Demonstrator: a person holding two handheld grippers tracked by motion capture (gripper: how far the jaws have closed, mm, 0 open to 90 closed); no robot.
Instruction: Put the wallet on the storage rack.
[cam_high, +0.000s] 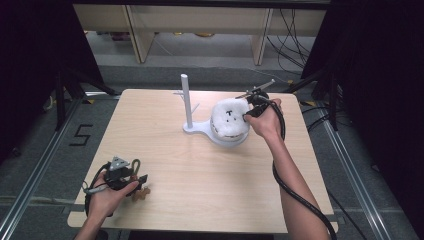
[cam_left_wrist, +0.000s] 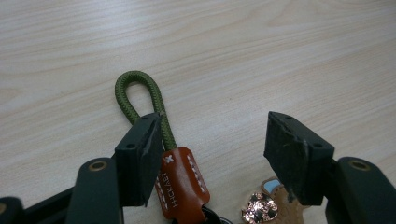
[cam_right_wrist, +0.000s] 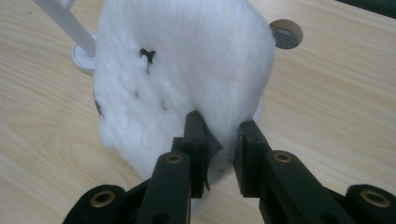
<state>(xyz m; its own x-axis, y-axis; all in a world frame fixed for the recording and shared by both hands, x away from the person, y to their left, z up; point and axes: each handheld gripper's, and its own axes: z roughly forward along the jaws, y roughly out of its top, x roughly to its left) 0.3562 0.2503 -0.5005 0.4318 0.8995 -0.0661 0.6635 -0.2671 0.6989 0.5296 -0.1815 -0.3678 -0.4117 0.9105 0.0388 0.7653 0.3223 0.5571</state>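
On the table (cam_high: 165, 150), one plush (cam_high: 229, 119)

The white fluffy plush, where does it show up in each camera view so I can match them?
High view: the white fluffy plush sits right of centre on the white stand's base, at the right tool.
Left gripper view: not in it.
Right gripper view: upper centre, its lower edge between the tool's jaws.
Shared landmark: the white post beside the plush.

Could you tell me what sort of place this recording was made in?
Probably a lab recording station: a lone wooden table stands between black curtains, loose cables trail over the floor behind, and a "5" is taped beside floor rails.
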